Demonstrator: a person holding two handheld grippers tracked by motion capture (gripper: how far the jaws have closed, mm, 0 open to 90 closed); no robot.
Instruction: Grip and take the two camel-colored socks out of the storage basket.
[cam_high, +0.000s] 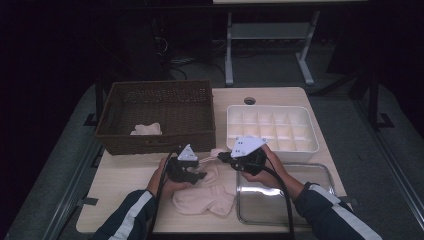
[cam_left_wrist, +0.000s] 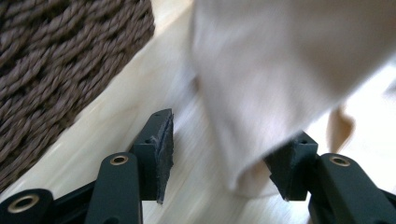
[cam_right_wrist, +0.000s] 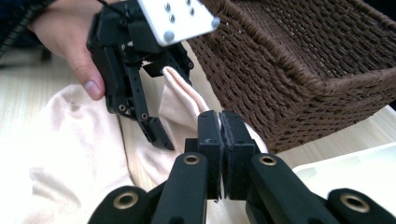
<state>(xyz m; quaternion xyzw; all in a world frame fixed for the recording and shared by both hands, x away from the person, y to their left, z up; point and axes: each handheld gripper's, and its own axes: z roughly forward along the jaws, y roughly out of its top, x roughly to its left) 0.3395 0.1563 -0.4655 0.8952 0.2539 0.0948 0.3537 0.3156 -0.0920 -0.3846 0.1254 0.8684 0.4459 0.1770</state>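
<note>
Adjoining dark room, pale wooden table (cam_high: 125, 177)

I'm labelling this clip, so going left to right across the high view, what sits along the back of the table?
Wicker basket with a pale sock inside it → round hole in the tabletop → white divided tray.

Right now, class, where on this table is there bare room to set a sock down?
Free: the tabletop between basket and near edge; the glass tray; most of the basket floor beside its one sock. Crowded: the centre, where both grippers work the socks.
</note>
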